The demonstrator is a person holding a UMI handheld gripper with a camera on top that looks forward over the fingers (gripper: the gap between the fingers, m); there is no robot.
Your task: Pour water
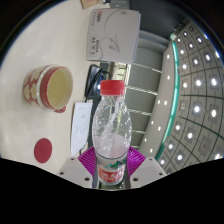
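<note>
A clear plastic water bottle (111,125) with a red cap and a red-and-white label stands upright between my fingers. My gripper (111,168) is shut on it, both purple pads (91,157) pressing its lower body at the label. A squat cup (50,86) with a cream inside and a red-patterned outer wall lies tipped on its side on the table, beyond the fingers and to the left of the bottle. The bottle's base is hidden behind the gripper.
A white box-like device (110,34) with a dark cable (95,72) sits at the far side of the table. A round dark-red coaster (46,151) lies near my left finger. A white sheet (82,118) lies behind the bottle. A perforated metal surface (192,75) spreads to the right.
</note>
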